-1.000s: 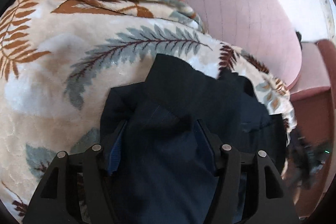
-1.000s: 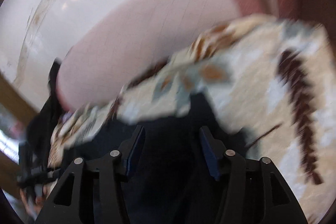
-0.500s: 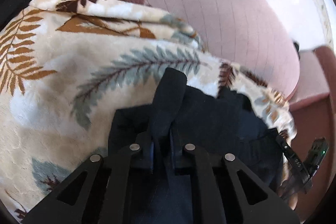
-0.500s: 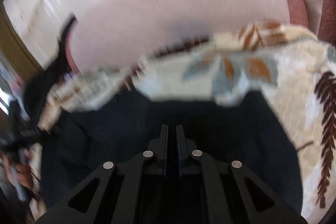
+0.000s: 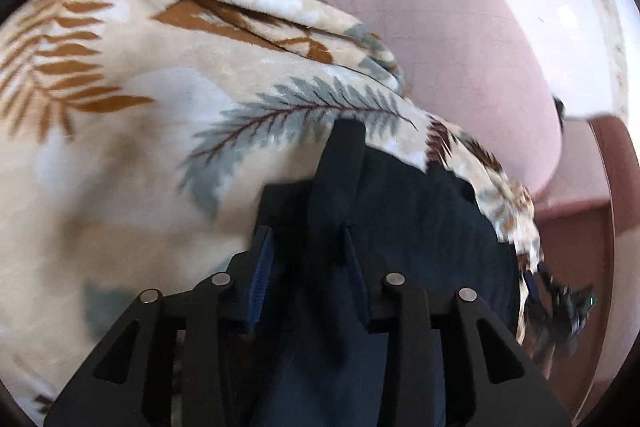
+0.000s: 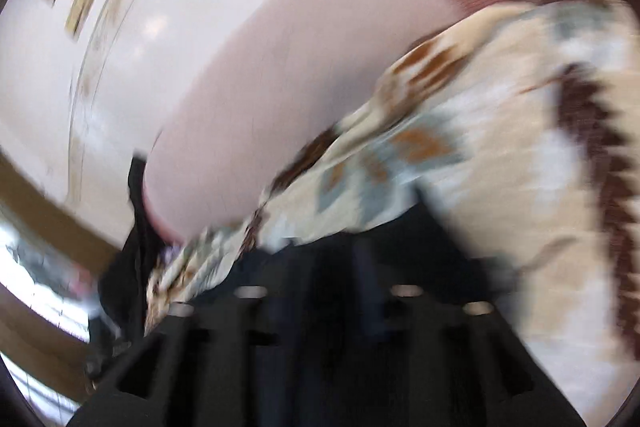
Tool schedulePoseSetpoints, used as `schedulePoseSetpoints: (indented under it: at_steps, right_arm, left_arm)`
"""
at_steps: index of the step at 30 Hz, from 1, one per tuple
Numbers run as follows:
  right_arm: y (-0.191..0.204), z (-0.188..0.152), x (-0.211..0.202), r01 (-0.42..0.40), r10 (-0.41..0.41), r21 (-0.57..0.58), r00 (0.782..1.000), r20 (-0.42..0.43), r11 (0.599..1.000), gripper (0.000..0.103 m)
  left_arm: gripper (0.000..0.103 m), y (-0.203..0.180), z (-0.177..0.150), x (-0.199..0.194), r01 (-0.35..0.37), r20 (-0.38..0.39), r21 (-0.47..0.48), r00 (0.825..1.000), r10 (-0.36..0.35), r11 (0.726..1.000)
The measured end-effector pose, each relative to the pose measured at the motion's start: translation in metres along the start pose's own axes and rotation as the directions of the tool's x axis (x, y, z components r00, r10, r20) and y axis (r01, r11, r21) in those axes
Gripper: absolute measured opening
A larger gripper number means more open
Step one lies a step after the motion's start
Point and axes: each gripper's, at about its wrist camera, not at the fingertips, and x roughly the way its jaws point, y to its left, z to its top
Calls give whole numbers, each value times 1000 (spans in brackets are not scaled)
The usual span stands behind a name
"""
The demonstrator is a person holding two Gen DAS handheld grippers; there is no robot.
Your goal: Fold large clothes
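We see a pink upholstered sofa with a darker reddish-brown trim, and behind it a glossy white floor. Draped over the seat lies a cream blanket printed with brown and grey fern leaves. On that blanket, toward its lower edge, rests the dark navy garment, bunched, with one narrow fold standing up toward the grey fern.

The left claw has just been opening; its blue-padded fingers stand apart on either side of that raised fold, which sits between them, seemingly free of the pads. The right claw has likewise just been opening over the same dark cloth, but its view is badly smeared by motion, so we cannot tell whether anything lies between its fingers.
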Motion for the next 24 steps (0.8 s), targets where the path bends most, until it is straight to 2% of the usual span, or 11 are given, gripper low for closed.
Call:
schedulePoseSetpoints:
  at_steps: [2, 5, 6, 7, 9, 11, 14, 17, 19, 21, 24]
  right_arm:
    - [-13, -6, -4, 72, -73, -20, 997, -39, 997, 54]
    - [-21, -27, 14, 109, -112, -29, 979, -170, 994, 53]
    - [-18, -31, 16, 128, -136, -57, 977, -165, 990, 32]
    - [-13, -34, 11, 115, -126, -84, 984, -128, 990, 10]
    - [-11, -31, -15, 65, -66, -77, 998, -3, 995, 7]
    - [-29, -31, -19, 58, -59, 24, 998, 34, 998, 5]
    - [-58, -39, 7, 98, -78, 127, 985, -152, 987, 7]
    - [-55, -40, -34, 34, -27, 148, 998, -50, 988, 21]
    - [-55, -47, -60, -4, 8, 136, 1000, -30, 991, 42]
    - [-58, -66, -82, 10, -8, 112, 1000, -18, 994, 56]
    - [-72, -101, -99, 63, -56, 121, 997, -59, 991, 57]
  left_arm:
    - [37, 0, -17, -15, 43, 6, 20, 999, -43, 999]
    - [43, -8, -46, -22, 69, 0, 51, 998, -69, 996]
    - [43, -11, -52, -21, 42, 0, 69, 999, -43, 997]
    - [43, -17, -62, -15, -31, 6, 103, 1000, 31, 994]
    - [44, -19, -72, -3, -142, 15, 142, 990, 142, 980]
    - [46, -14, -76, 11, -163, 0, 127, 986, 165, 978]
    - [46, -16, -72, 7, -180, 3, 104, 983, 181, 978]
    - [46, -16, -73, -10, -183, 1, 82, 983, 183, 980]
    - [45, -15, -80, -28, -157, 14, 69, 988, 157, 985]
    - [46, -16, -94, -46, -117, 43, 71, 993, 114, 991]
    - [46, -25, -117, -58, -82, 55, 94, 995, 78, 992]
